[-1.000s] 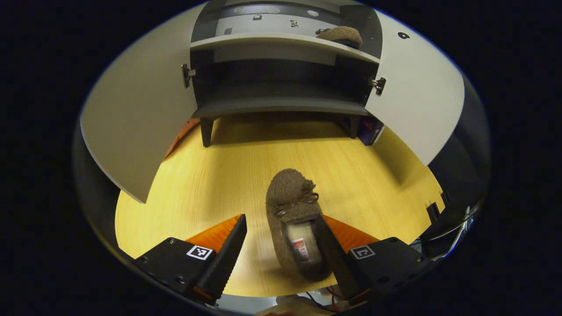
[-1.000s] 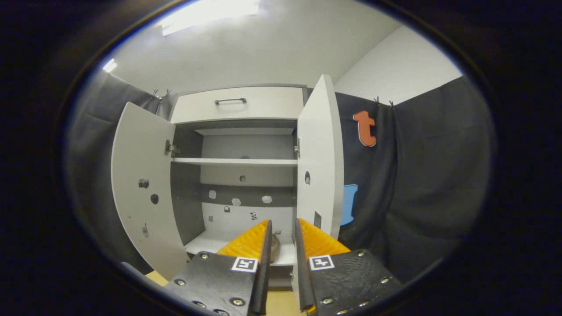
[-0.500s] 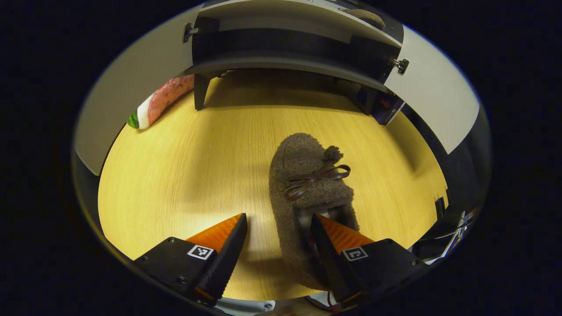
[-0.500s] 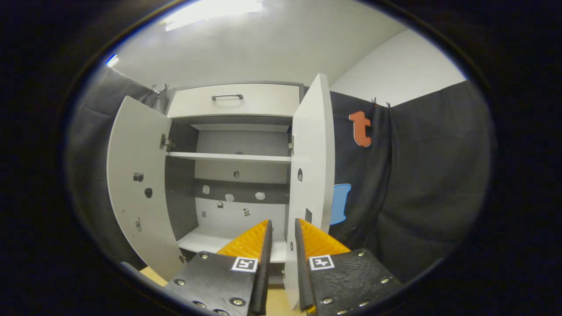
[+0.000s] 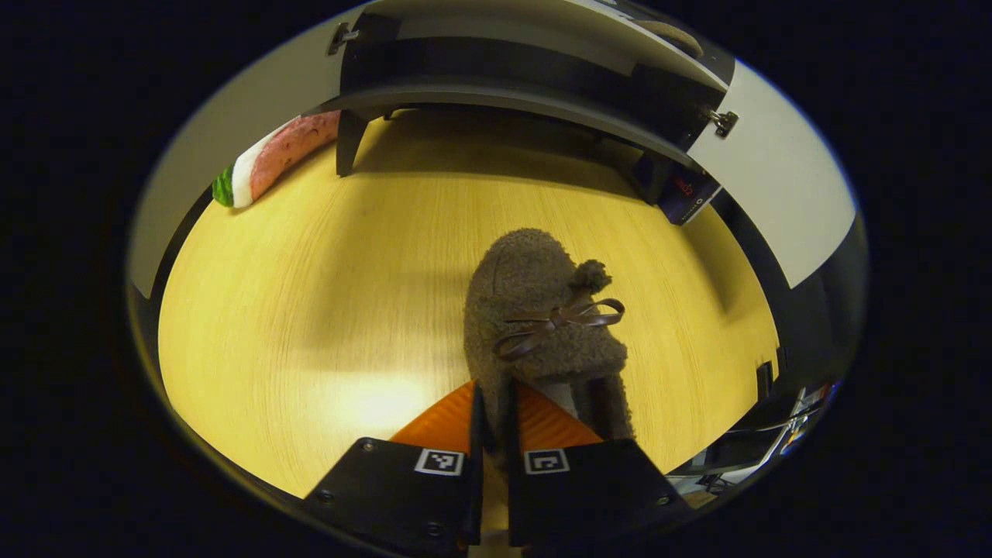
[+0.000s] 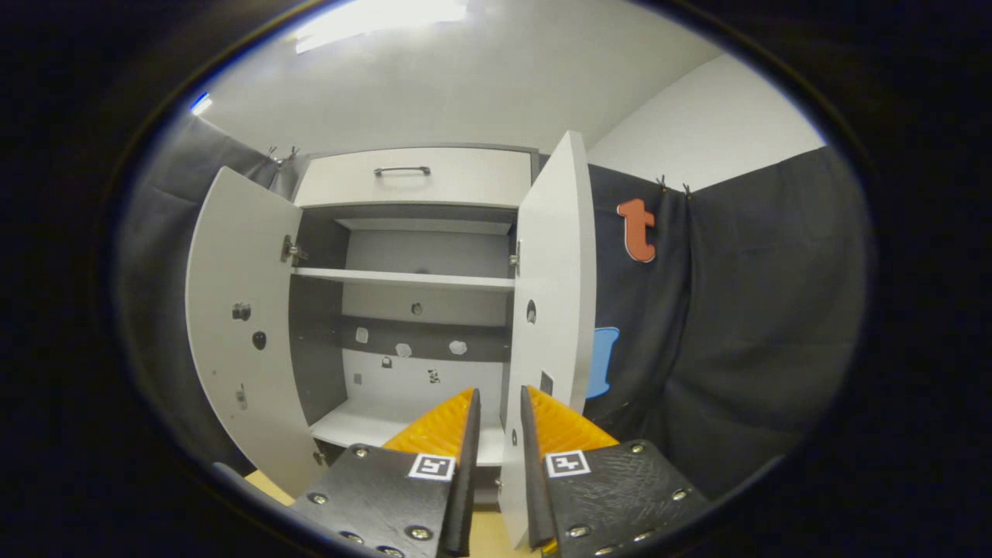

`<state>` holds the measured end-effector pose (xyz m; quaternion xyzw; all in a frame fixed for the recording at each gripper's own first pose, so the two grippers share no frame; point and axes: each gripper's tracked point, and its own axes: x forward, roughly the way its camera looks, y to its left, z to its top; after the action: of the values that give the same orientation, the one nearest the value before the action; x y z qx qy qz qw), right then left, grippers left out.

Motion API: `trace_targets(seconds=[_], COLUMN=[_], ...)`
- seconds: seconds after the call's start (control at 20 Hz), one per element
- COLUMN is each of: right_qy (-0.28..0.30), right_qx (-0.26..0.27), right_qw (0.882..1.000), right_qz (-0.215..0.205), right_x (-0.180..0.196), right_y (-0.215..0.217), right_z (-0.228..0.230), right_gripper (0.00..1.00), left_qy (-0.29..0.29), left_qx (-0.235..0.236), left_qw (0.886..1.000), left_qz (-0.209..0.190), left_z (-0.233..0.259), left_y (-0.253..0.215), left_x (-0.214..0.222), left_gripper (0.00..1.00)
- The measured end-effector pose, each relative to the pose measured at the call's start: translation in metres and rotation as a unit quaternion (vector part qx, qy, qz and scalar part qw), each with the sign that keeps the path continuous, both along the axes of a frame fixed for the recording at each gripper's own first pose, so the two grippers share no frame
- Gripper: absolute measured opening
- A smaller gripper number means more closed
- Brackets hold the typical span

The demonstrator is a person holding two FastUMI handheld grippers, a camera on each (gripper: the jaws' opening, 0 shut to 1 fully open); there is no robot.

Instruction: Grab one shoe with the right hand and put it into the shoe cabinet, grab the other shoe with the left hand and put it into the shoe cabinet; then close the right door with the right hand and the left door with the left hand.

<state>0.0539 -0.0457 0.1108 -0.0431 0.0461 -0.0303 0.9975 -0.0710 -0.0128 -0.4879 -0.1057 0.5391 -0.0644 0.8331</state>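
fingers of the left gripper (image 5: 493, 403) are pinching together on the side wall of the brown fuzzy shoe (image 5: 542, 325) at its heel opening, one finger inside the opening and the other on the outer side, with only a thin slit between them. the shoe is pointing toe-first away from the gripper, toward the shoe cabinet (image 5: 511, 70), its little bow and pompom facing up; whether its sole is touching the yellow wooden floor (image 5: 310, 294) or hanging just above it, i cannot tell. a second brown shoe (image 5: 678, 35) is sitting on the cabinet's lower shelf at the far right. a watermelon-slice toy (image 5: 271, 159) is lying on the floor beside the cabinet's left leg, and a dark box (image 5: 686, 194) is leaning by the right leg.

in the right gripper view, the right gripper (image 6: 500, 403) is nearly closed, a narrow gap between its fingers, clasping nothing. it is facing the open cabinet (image 6: 418, 310), with the left door (image 6: 232, 325) swinging wide and the right door (image 6: 554, 310) standing edge-on just beyond the fingertips.
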Motion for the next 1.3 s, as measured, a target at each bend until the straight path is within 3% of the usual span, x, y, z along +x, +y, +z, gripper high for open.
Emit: trace_targets(seconds=[0.05, 0.1, 0.2, 0.35, 0.65, 0.95, 1.3], right_qy=[0.001, 0.0, -0.001, 0.0, 0.004, 0.002, 0.003], right_qx=[0.0, -0.001, -0.004, -0.004, -0.001, 0.009, 0.023], right_qw=[1.0, 1.0, 1.0, 1.0, 1.0, 1.0, 0.999], right_qz=[0.001, 0.001, 0.002, 0.007, 0.02, 0.029, 0.035], right_x=[0.0, 0.001, 0.003, 0.0, -0.005, -0.013, -0.02], right_y=[0.0, 0.002, 0.003, 0.005, 0.007, 0.005, 0.002], right_z=[0.0, -0.001, -0.004, -0.002, -0.003, -0.003, -0.002], right_gripper=[0.31, 0.24, 0.28, 0.24, 0.28, 0.28, 0.28], left_qy=[0.0, 0.001, -0.002, -0.017, -0.085, -0.168, -0.257], left_qx=[0.005, 0.012, 0.025, 0.031, 0.009, -0.009, -0.019], left_qw=[1.0, 1.0, 0.999, 0.999, 0.996, 0.985, 0.964], left_qz=[0.001, -0.003, -0.021, -0.028, 0.007, 0.041, 0.071], left_z=[0.001, 0.001, 0.004, 0.021, 0.096, 0.192, 0.287], left_y=[0.0, 0.001, 0.003, 0.003, 0.005, 0.017, 0.03], left_x=[0.0, 0.0, 0.003, 0.013, 0.057, 0.122, 0.206], left_gripper=[0.09, 0.02, 0.01, 0.01, 0.01, 0.01, 0.01])
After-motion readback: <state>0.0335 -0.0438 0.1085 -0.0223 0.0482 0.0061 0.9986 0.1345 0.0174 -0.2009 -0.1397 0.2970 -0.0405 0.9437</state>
